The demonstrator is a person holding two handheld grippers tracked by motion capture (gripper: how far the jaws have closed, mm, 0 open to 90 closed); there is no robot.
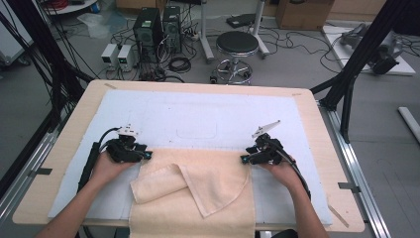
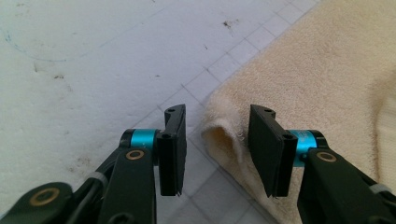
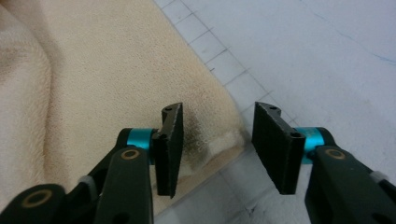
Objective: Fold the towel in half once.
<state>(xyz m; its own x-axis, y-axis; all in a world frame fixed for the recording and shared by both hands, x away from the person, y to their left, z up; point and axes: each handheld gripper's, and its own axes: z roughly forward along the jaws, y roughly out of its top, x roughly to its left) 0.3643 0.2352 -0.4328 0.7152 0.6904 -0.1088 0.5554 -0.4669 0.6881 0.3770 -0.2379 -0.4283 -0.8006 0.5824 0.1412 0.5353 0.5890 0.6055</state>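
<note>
A cream towel lies on the white mat at the tabletop's near edge, partly folded. The left hand-held gripper stands wide around its far left corner; the right hand-held gripper, wide, straddles the far right corner. Bare mat lies beyond.

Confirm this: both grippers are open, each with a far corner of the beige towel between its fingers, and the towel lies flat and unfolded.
Not flat: in the high view the towel has a flap folded over its middle. The left gripper and right gripper are indeed open at its far corners.
</note>
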